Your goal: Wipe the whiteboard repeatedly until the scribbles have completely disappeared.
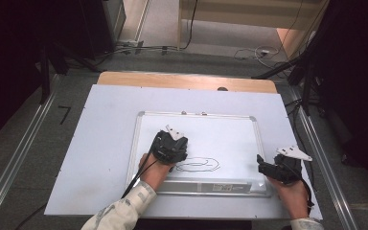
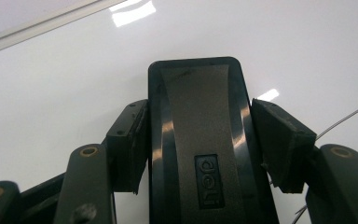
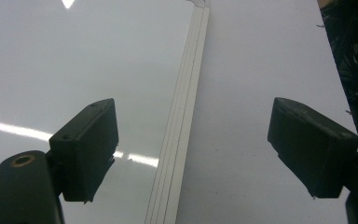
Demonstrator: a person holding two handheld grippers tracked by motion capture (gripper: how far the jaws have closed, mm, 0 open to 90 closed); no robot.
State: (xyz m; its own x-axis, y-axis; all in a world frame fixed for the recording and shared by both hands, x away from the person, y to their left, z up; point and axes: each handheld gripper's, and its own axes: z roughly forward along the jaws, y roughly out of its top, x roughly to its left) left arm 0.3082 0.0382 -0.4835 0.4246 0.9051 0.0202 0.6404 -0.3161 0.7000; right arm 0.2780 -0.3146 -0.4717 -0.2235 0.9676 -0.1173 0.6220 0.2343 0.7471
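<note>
A white whiteboard [image 1: 220, 132] with a silver frame lies flat on the table. My left gripper [image 1: 171, 143] rests on its left half, shut on a black eraser [image 2: 196, 93] with a small logo plate; both pads [image 2: 130, 135] press its long sides in the left gripper view. The eraser sits flat against the board. Thin black scribbled loops [image 1: 199, 164] lie just right of that gripper, and their lines [image 2: 349, 119] reach into the left gripper view. My right gripper [image 1: 273, 168] stands open at the board's lower right corner, its jaws astride the frame's edge [image 3: 182, 121] with nothing held.
The board lies on a pale sheet [image 1: 100, 143] covering a wooden table [image 1: 187, 80]. A silver tray strip [image 1: 206, 186] runs along the board's near edge. Cables [image 1: 261, 51] and dark stands [image 1: 306, 76] sit on the floor beyond the table.
</note>
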